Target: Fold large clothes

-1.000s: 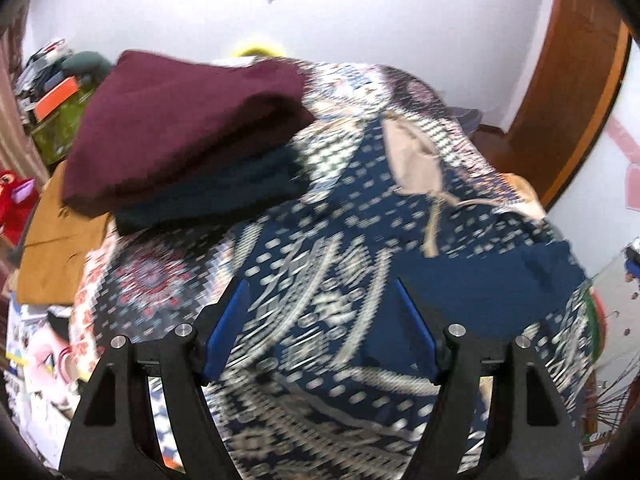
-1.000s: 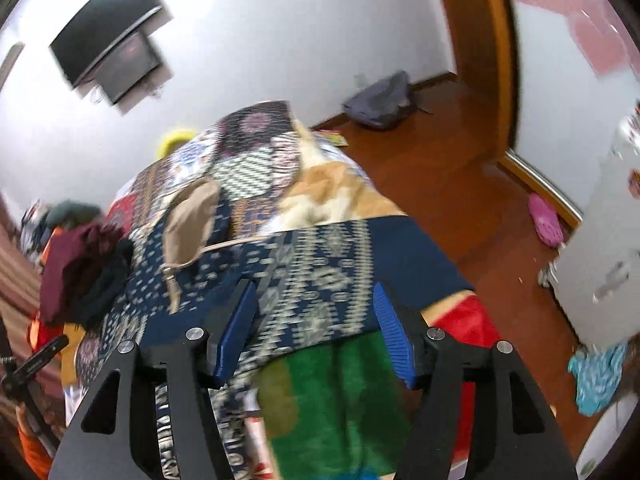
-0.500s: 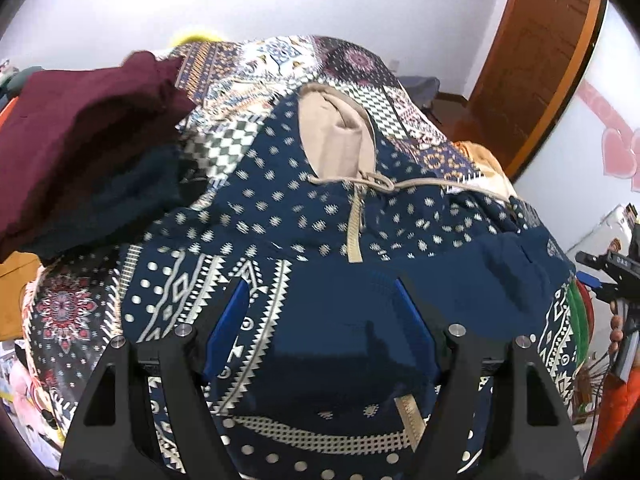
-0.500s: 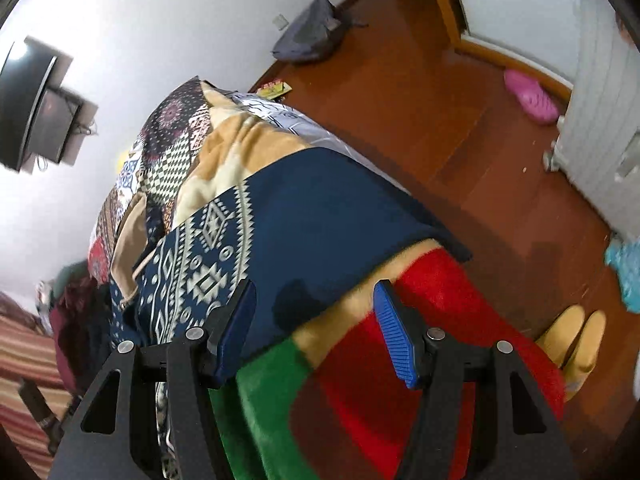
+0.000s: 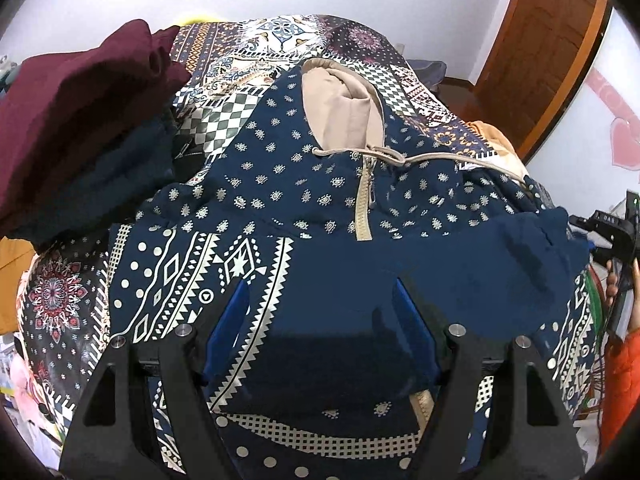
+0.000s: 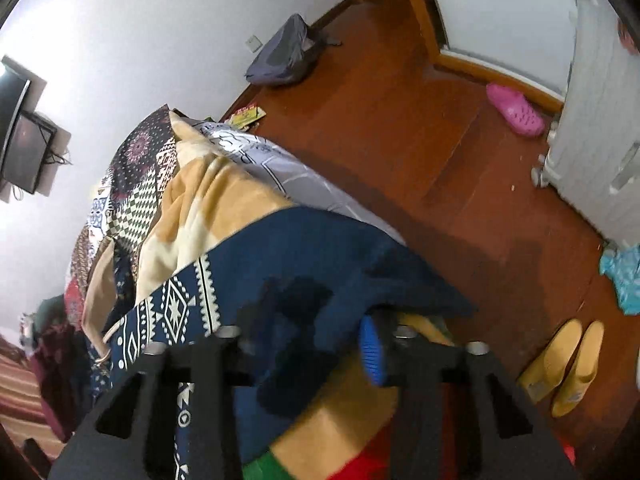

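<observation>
A navy patterned hoodie (image 5: 304, 208) with a beige hood and zipper lies spread on the bed. My left gripper (image 5: 320, 308) is open, its blue-padded fingers low over the hoodie's plain navy lower front. In the right wrist view the hoodie's navy sleeve (image 6: 320, 256) drapes over the bed's right edge. My right gripper (image 6: 316, 344) is open, and the sleeve's edge lies between its fingers, covering the left one; only the right blue pad (image 6: 372, 356) shows.
A folded maroon garment (image 5: 76, 92) on a dark blue one sits at the bed's left. A patterned bedspread (image 5: 280, 40) covers the bed. On the wooden floor (image 6: 440, 160) lie a grey bag (image 6: 284, 56), a pink shoe (image 6: 516, 108) and yellow slippers (image 6: 564, 364).
Both grippers moved down and in toward the hoodie. The left now hovers over its lower front. The right swung to the bed's edge and now straddles the sleeve.
</observation>
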Demonstrator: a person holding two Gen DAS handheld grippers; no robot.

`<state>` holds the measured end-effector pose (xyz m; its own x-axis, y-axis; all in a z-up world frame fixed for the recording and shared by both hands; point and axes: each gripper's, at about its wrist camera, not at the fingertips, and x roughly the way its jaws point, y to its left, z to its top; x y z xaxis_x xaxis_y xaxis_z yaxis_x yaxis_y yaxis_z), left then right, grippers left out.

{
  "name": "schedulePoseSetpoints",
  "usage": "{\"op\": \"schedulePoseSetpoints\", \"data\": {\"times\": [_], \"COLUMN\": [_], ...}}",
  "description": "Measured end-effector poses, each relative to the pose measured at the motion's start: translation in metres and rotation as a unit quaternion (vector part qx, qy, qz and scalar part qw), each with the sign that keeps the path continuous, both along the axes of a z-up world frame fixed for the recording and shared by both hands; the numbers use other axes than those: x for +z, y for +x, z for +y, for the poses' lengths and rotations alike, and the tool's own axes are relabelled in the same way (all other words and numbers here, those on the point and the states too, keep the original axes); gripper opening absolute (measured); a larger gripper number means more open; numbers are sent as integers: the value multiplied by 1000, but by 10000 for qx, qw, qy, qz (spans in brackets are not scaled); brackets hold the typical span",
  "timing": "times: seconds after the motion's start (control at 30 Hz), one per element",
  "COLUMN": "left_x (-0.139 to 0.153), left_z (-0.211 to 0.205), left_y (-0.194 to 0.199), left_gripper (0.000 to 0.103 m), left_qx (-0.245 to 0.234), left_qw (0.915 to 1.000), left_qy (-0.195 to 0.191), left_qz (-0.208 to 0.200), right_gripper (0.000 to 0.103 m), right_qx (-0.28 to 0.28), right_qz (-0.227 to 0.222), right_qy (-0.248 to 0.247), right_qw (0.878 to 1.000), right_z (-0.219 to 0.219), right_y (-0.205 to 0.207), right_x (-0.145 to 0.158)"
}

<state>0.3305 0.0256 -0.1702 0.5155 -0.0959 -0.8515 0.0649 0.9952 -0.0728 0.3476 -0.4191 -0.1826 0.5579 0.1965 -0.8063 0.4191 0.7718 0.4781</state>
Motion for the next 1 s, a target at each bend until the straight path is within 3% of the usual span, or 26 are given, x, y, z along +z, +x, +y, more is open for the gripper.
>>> {"op": "schedulePoseSetpoints", "data": {"times": [0.03, 0.23, 0.4, 0.57, 0.77, 1.0], "left_x": [0, 5, 12, 17, 21, 23], "left_z": [0, 5, 11, 18, 29, 44], "left_y": [-2, -10, -16, -23, -33, -47], "left_gripper": [73, 73, 73, 73, 73, 73], "left_qx": [-2, -25, 13, 35, 63, 94], "left_qw": [10000, 9999, 9997, 9995, 9991, 9988], "left_qy": [42, -44, -118, -156, -234, -311], "left_qz": [-18, -87, -196, -271, -341, -362], "right_gripper": [12, 9, 9, 9, 9, 9], "right_qx": [11, 303, 826, 1456, 2247, 3047], "right_qz": [-60, -780, -1610, -2124, -2161, -1346], "right_qy": [-38, -452, -848, -931, -741, -717], "right_qw": [10000, 9955, 9798, 9618, 9473, 9402], "right_z": [0, 19, 58, 107, 169, 235], "right_y": [0, -6, -20, -32, -39, -38], "right_x": [3, 61, 130, 169, 166, 102]}}
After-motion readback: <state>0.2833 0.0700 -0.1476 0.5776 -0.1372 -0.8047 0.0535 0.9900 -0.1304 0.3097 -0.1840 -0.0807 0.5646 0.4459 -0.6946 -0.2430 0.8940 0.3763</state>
